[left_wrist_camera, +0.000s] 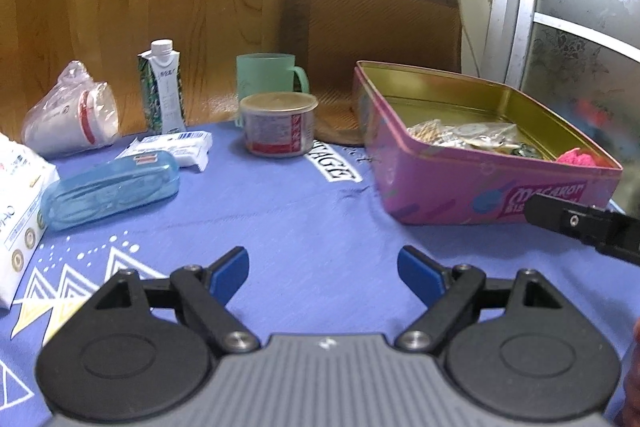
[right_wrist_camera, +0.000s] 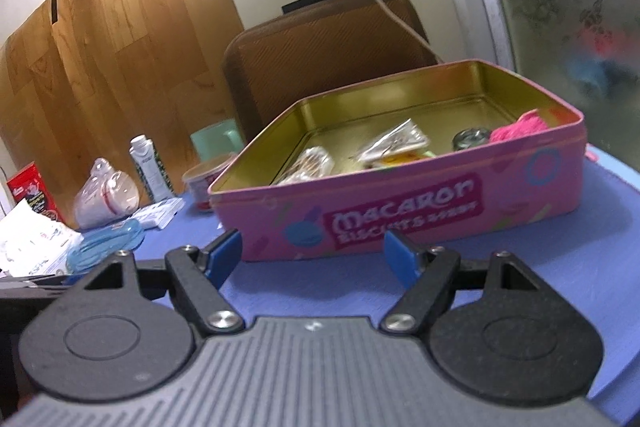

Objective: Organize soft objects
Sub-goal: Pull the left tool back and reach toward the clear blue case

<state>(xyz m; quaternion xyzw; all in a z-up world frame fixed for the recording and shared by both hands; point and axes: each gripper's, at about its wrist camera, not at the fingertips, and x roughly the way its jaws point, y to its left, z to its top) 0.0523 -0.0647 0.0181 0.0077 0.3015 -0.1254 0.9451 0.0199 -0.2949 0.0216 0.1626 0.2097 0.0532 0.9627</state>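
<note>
A pink macaron tin (left_wrist_camera: 472, 187) (right_wrist_camera: 400, 211) stands open on the blue cloth. Inside lie clear wrapped packets (right_wrist_camera: 394, 143) (left_wrist_camera: 460, 135) and a pink knitted piece (right_wrist_camera: 520, 127) (left_wrist_camera: 576, 157) at its right end. My left gripper (left_wrist_camera: 323, 273) is open and empty, low over the cloth, left of the tin. My right gripper (right_wrist_camera: 313, 253) is open and empty, just in front of the tin's front wall. Part of the right gripper (left_wrist_camera: 576, 223) shows at the right edge of the left wrist view.
On the cloth to the left lie a blue glasses case (left_wrist_camera: 108, 191), a white tissue pack (left_wrist_camera: 176, 145), a bagged cup (left_wrist_camera: 72, 115), a carton (left_wrist_camera: 162, 87), a tin can (left_wrist_camera: 278, 123), a green mug (left_wrist_camera: 268, 73) and a white packet (left_wrist_camera: 16, 203). A brown cushion (left_wrist_camera: 380, 23) leans behind.
</note>
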